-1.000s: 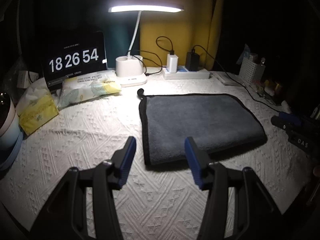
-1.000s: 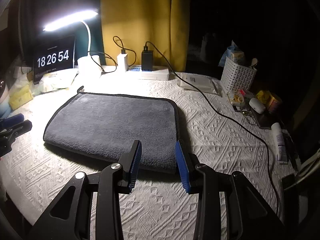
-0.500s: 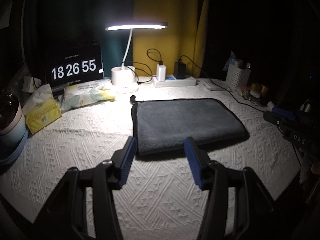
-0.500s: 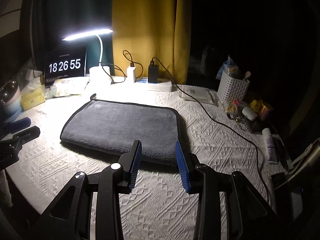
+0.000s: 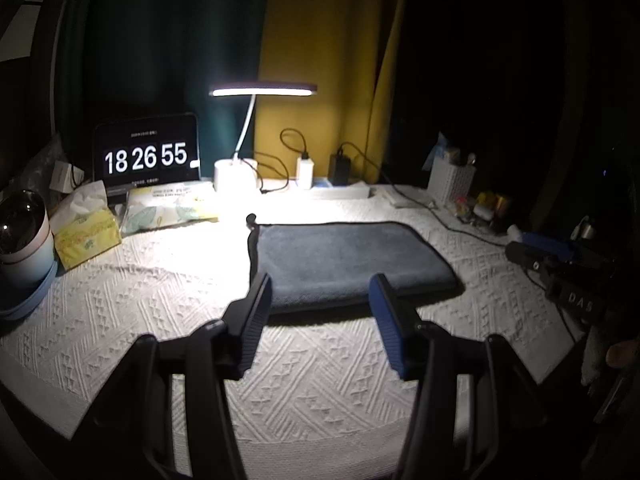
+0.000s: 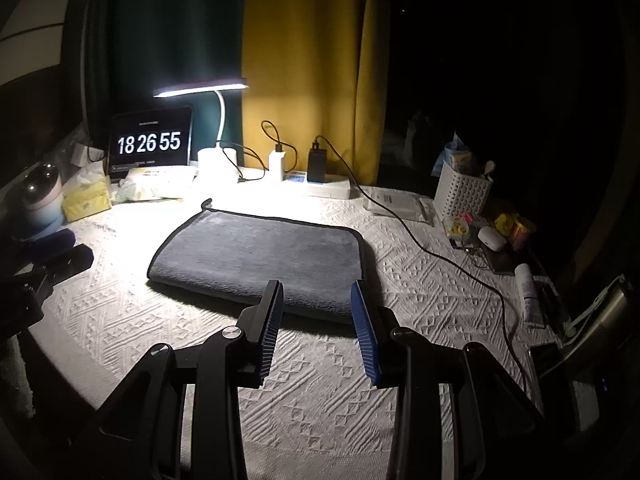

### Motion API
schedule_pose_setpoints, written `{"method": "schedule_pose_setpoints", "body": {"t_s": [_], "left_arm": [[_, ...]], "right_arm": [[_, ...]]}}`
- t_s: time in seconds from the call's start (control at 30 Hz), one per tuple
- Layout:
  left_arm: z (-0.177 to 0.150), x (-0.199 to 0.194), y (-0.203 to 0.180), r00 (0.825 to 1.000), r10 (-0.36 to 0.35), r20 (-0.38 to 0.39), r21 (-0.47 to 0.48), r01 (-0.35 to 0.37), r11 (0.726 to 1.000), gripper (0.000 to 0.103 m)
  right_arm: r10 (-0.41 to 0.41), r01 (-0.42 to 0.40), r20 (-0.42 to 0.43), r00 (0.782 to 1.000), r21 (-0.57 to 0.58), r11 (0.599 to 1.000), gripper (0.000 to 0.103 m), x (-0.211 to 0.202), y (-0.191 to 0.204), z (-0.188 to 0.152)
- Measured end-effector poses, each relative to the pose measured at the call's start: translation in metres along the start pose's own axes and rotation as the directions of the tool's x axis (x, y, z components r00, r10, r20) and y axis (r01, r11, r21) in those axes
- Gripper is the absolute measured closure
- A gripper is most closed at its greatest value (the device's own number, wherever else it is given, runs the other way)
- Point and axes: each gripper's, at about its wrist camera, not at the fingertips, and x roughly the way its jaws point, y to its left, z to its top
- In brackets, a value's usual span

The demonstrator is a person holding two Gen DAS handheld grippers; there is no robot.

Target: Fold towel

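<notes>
A dark grey towel with black trim lies folded flat on the white textured tablecloth; it also shows in the right wrist view. My left gripper is open and empty, held back from the towel's near edge. My right gripper is open and empty, held back from the towel's near right corner. The right gripper shows at the right edge of the left wrist view. The left gripper shows at the left edge of the right wrist view.
A lit desk lamp, a clock screen, tissue packs and a power strip with cables line the back. A white basket and small items sit at the right. A cable crosses the cloth.
Both grippers have pulled back and up from the towel, so it looks smaller and farther. The towel has not moved. The clock went from 54 to 55.
</notes>
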Motion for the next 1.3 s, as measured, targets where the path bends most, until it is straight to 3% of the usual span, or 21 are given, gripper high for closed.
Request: {"method": "schedule_pose_setpoints", "body": {"t_s": [0.33, 0.43, 1.0, 1.07, 1.13, 1.3], "left_arm": [[-0.005, -0.025, -0.007, 0.998, -0.028, 0.052, 0.009, 0.028, 1.0, 0.049], [-0.007, -0.031, -0.008, 0.997, -0.041, 0.065, 0.012, 0.04, 0.999, 0.036], [-0.006, -0.079, -0.013, 0.983, -0.07, 0.17, 0.024, 0.067, 0.997, 0.031], [-0.007, -0.086, -0.014, 0.98, -0.075, 0.185, 0.026, 0.071, 0.997, 0.023], [-0.008, -0.093, -0.015, 0.977, -0.079, 0.198, 0.029, 0.074, 0.997, 0.02], [-0.01, -0.108, -0.017, 0.97, -0.079, 0.229, 0.047, 0.07, 0.996, 0.012]], "right_arm": [[0.008, -0.007, 0.05, 0.999, -0.02, 1.0, 0.066, -0.03, 0.01, -0.001], [0.005, -0.004, 0.065, 0.998, -0.023, 1.0, 0.066, -0.039, 0.011, -0.001], [0.001, 0.001, 0.131, 0.991, -0.018, 1.0, 0.065, -0.083, 0.014, -0.008], [-0.001, 0.003, 0.138, 0.99, -0.012, 1.0, 0.063, -0.088, 0.014, -0.009], [-0.004, 0.005, 0.146, 0.989, -0.006, 1.0, 0.051, -0.093, 0.014, -0.01], [-0.014, 0.013, 0.175, 0.984, 0.004, 1.0, 0.048, -0.11, 0.012, -0.015]]}}
